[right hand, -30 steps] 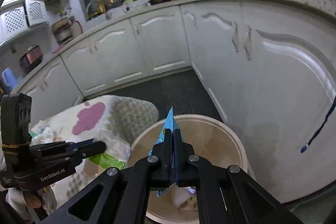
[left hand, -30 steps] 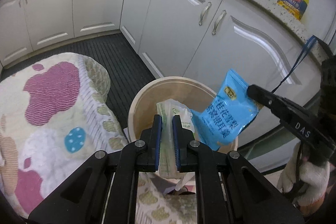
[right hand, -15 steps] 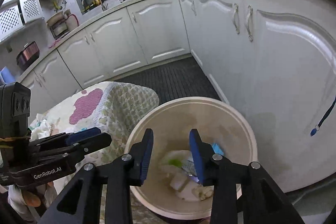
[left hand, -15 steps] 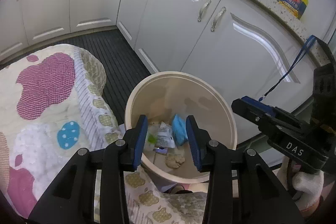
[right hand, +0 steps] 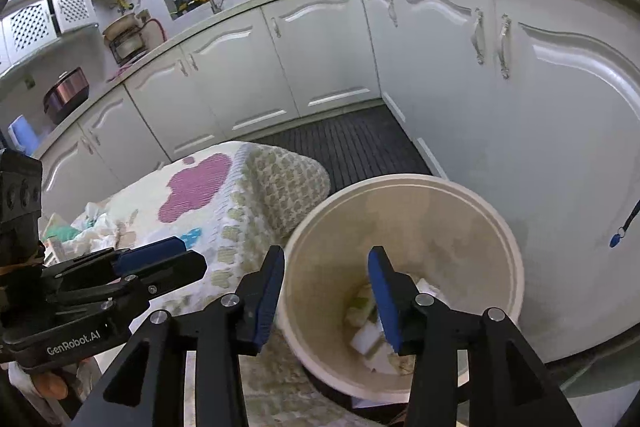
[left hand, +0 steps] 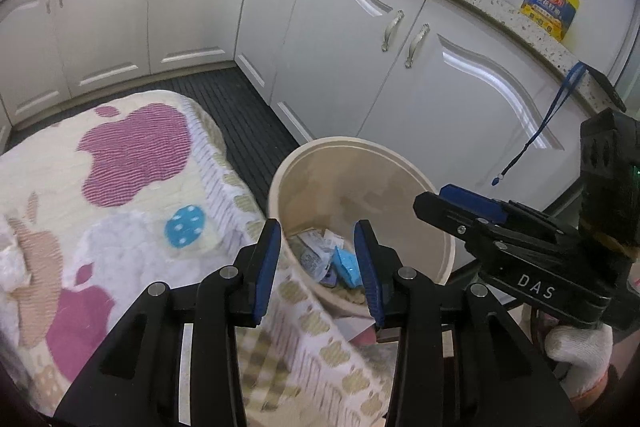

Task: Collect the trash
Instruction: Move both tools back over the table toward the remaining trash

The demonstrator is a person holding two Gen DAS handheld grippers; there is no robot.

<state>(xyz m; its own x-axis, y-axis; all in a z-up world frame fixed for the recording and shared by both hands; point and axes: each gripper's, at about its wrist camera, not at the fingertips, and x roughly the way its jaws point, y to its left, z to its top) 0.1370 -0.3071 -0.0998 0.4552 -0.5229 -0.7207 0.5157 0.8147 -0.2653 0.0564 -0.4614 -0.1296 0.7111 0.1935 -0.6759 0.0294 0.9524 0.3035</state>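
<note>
Trash (left hand: pixel 332 261) lies at the bottom of the cream bin (left hand: pixel 424 183), seen in the left wrist view: a blue packet and pale wrappers. The left gripper (left hand: pixel 318 267) hangs over the bin's near rim, fingers apart and empty, with the patterned cloth (left hand: pixel 132 163) just beside the bin.

In the right wrist view the right gripper (right hand: pixel 328 291) is likewise spread and empty above the bin (right hand: pixel 404 183). The drop looks done; next comes fetching more litter (right hand: pixel 94 223) from the cloth, well away from the bin.

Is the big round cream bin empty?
No. The round cream plastic bin holds trash at the bottom: a blue packet and pale crumpled wrappers.
</note>
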